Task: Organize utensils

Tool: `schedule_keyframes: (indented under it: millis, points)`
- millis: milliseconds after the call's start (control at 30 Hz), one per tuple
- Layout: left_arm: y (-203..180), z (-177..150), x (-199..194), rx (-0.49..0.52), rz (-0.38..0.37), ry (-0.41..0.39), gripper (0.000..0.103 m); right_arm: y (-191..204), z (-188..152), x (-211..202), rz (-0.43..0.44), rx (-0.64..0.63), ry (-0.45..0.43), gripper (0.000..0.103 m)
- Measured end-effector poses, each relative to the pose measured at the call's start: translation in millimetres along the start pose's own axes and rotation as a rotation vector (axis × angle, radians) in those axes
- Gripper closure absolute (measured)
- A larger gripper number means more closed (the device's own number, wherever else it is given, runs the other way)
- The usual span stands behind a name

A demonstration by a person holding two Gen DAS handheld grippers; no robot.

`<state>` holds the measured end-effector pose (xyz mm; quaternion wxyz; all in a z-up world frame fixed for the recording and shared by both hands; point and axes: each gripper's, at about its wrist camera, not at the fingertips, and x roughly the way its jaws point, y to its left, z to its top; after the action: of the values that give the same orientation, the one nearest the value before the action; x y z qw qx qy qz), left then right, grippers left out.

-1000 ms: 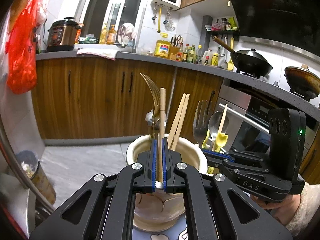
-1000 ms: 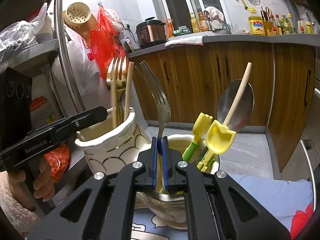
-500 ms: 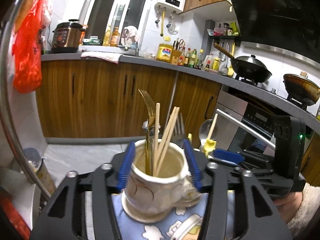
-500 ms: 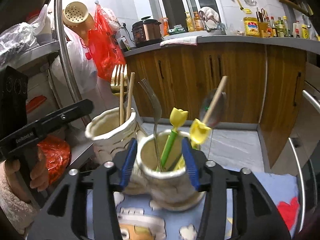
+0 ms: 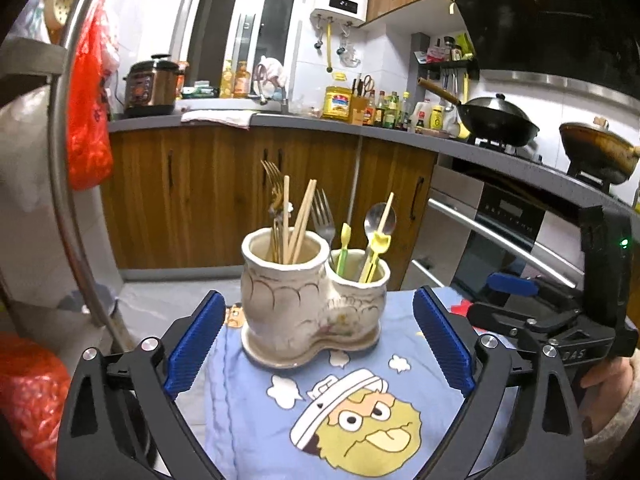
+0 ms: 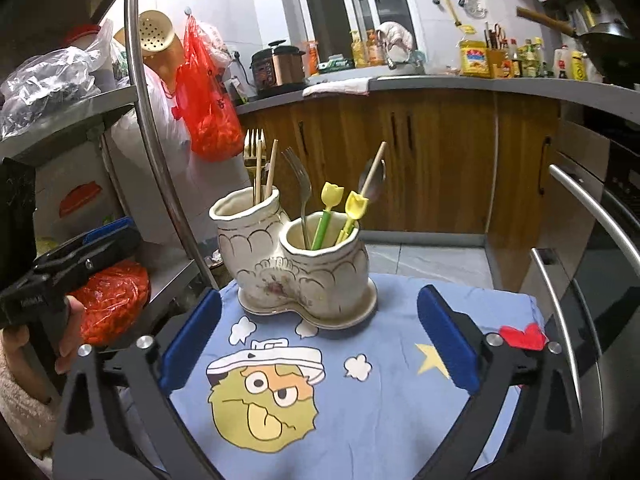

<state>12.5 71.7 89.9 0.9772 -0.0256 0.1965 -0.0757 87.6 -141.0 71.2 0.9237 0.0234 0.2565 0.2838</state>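
Observation:
A cream ceramic double-cup holder (image 5: 312, 300) stands on a blue cartoon cloth (image 5: 352, 408); it also shows in the right wrist view (image 6: 296, 268). Its taller cup holds a gold fork (image 5: 274, 192) and wooden chopsticks (image 5: 302, 220). Its lower cup holds a silver fork (image 6: 300, 188), a spoon (image 5: 378, 216), and yellow-topped utensils (image 6: 356, 204). My left gripper (image 5: 318, 340) is open and empty, just short of the holder. My right gripper (image 6: 318, 336) is open and empty, just short of it too.
A steel shelf rack (image 6: 144, 120) with bags stands at the left. An oven with a handle (image 6: 592, 208) is at the right. Wooden cabinets (image 5: 200, 196) and a cluttered counter lie behind. The cloth's edge (image 6: 532, 304) drops off at the right.
Both grippers let go of their utensils, opened wide and pulled back from the holder. The chopstick and silver fork now stand in the cups.

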Motion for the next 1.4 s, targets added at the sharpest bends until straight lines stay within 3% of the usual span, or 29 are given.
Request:
schedule_keyframes:
  millis: [267, 533, 1400]
  points:
    - [-6, -22, 3, 0.028, 0.177, -0.034, 0.005, -6, -20, -6, -0.080, 0.034, -0.057, 0.005]
    - [4, -39, 21, 0.020, 0.254, 0.028, 0.005, 0, -34, -2, -0.140, -0.019, -0.109, 0.005]
    - [-2, -48, 26, 0.055, 0.233, 0.035, 0.005, 4, -42, 4, -0.178, -0.039, -0.121, 0.005]
